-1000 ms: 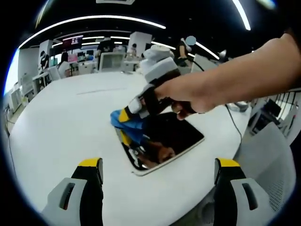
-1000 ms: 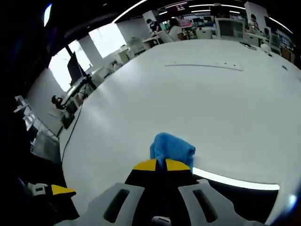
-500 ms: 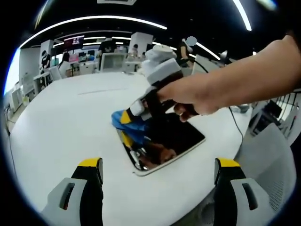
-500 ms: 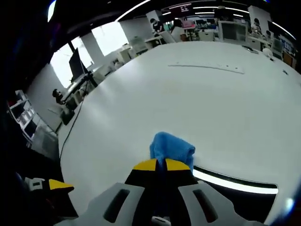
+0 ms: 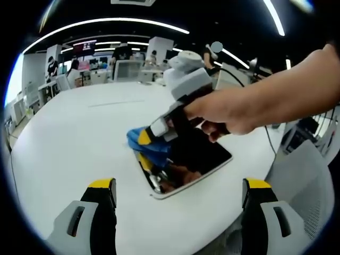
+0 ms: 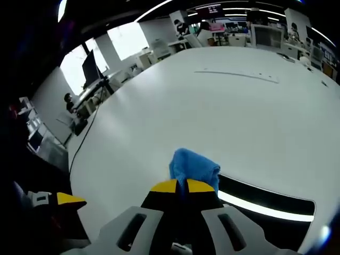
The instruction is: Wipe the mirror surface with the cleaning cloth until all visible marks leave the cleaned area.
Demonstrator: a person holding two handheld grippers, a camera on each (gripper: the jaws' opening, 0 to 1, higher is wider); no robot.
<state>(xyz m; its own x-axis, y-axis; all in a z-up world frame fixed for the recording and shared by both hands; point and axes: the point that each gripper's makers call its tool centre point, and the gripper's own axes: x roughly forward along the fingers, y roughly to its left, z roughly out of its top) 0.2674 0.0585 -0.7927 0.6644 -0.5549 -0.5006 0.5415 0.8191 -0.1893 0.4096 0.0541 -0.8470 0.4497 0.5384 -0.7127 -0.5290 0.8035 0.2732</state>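
Pinching a blue cloth (image 6: pixel 194 169) between their yellow-tipped jaws, the right tongs (image 6: pixel 184 186) press it down at the edge of the mirror (image 6: pixel 276 204), whose dark glass reflects a bright strip of ceiling light. In the left gripper view, a hand (image 5: pixel 223 114) holds those tongs (image 5: pixel 144 137) tilted down onto the cloth (image 5: pixel 139 142) at the mirror's (image 5: pixel 204 159) far left corner; the mirror lies flat on the white worktop (image 5: pixel 74 138), near its front edge. The left tongs (image 5: pixel 179 186) hang above the worktop in front of the mirror, their 2 jaws spread wide apart and holding nothing.
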